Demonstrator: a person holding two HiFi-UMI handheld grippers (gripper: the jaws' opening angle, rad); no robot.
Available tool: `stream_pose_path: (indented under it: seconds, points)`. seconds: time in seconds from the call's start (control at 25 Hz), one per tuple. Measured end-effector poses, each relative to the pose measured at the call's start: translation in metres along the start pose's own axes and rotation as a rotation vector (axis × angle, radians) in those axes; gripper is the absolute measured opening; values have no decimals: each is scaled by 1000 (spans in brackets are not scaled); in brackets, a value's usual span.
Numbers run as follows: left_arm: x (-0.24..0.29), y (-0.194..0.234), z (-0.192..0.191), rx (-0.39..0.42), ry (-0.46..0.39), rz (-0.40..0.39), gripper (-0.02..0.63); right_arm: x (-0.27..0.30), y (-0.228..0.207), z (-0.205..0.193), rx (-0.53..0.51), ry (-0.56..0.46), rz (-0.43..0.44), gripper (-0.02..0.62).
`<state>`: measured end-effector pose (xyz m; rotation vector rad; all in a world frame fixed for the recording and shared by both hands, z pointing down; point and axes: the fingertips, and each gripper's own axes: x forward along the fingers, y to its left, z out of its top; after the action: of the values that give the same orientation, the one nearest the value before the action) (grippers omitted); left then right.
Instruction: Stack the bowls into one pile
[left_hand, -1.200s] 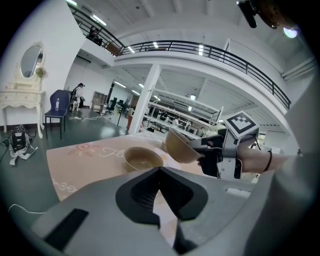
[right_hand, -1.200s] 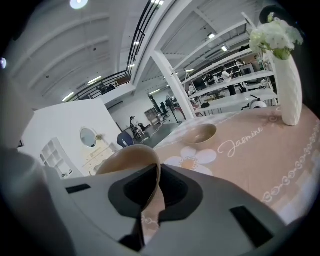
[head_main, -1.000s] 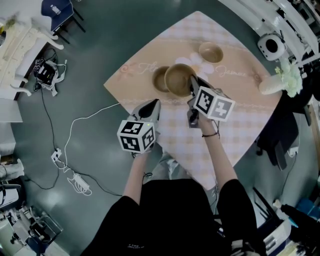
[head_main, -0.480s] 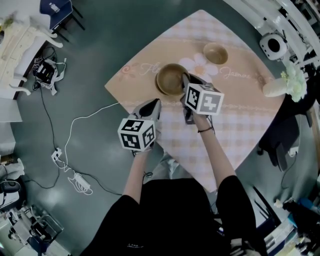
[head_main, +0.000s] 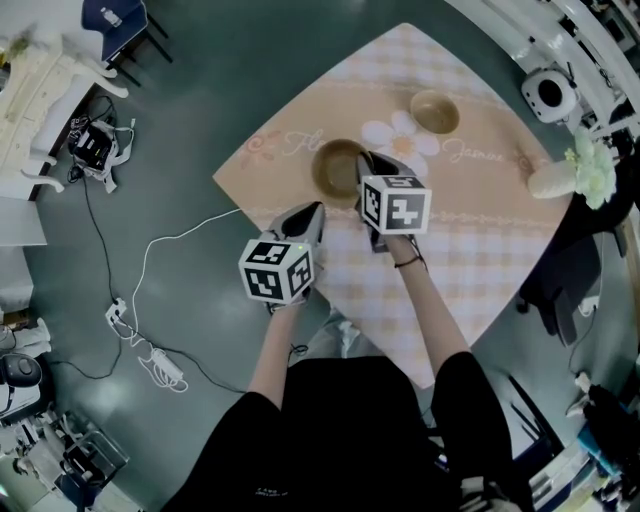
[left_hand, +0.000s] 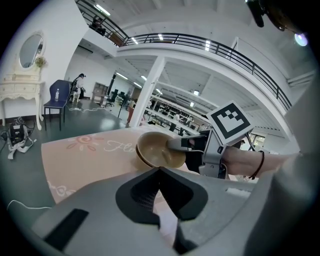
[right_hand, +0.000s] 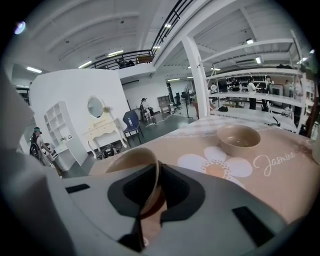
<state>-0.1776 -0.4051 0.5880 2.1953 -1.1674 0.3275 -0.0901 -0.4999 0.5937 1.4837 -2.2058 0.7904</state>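
Right gripper (head_main: 364, 165) pinches the near rim of a tan round matte bowl (head_main: 335, 170). Its jaws are opening, with the rim wall between them, one jaw inside the bowl and one outside. That bowl sits just left of the white daisy print (head_main: 400, 135) on the pink checked tablecloth (head_main: 470, 230). The left gripper view shows it nested in a second tan bowl (left_hand: 136, 156), only a lip of which peeks out underneath. Left gripper (head_main: 310, 212) hangs left of the daisy on the person's side, near the pile but not touching it, jaws closed on nothing. A small tan bowl (head_main: 435, 110) stands alone just past the daisy on the far side, apart from the pile. Judged step: letting go of the top bowl, so roughly two of three are stacked. To do it well, spread the jaws clear of the rim before any move. Then back out along the jaw line and slightly up, so the inner jaw doesn't hook the wall and drag or tip the pile. The top bowl looks a bit tipped toward the left gripper, and I can't tell if it's fully seated. A nudge down at the rim may be needed.
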Motion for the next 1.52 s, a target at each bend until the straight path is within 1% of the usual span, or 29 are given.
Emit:
stream_pose_path:
  seconds: [0.08, 0.16, 0.2, 0.32, 0.44, 0.52, 0.64, 0.68, 0.76, 0.84, 0.88, 0.96, 1.04, 1.28, 1.52]
  points:
    - [0, 0, 0, 1, 2, -2, -3, 1, 1, -1, -42, 1, -11, 43]
    - [0, 0, 1, 0, 4, -5, -3, 2, -1, -2, -69, 1, -29, 52]
    - [0, 0, 2, 0, 5, -7, -3, 1, -2, -2, -72, -2, -39, 52]
    - [-1, 0, 4, 0, 6, -8, -3, -2, -7, -1, -65, -11, -61, 86]
    - [-2, 0, 5, -2, 5, -9, -3, 0, -11, -4, -24, 3, -57, 126]
    - [-1, 0, 5, -4, 5, -10, -3, 1, -13, -8, 33, 24, -46, 147]
    - [0, 0, 5, -2, 7, -12, -3, 4, -14, -19, 125, 75, -24, 160]
    - [0, 0, 5, -2, 7, -13, -3, 5, -15, -24, 149, 92, -18, 158]
    - [-1, 0, 5, -6, 6, -15, -3, 7, -15, -32, 197, 123, -4, 135]
    - [-3, -2, 6, -18, 4, -21, -3, 8, -14, -37, 235, 141, 10, 80]
    - [-3, -2, 6, -22, 2, -24, -3, 8, -14, -37, 247, 141, 14, 54]
    - [-3, -3, 7, -24, 1, -26, -3, 10, -14, -34, 262, 136, 11, 42]
    - [-3, -2, 6, -28, 1, -24, -3, 11, -16, -35, 277, 143, 3, 14]
    - [-4, -3, 6, -37, -3, -13, -3, 11, -20, -33, 316, 145, -3, 12]
    - [-2, -1, 10, -39, -6, -10, -3, 5, -24, -18, 369, 92, 22, 11]
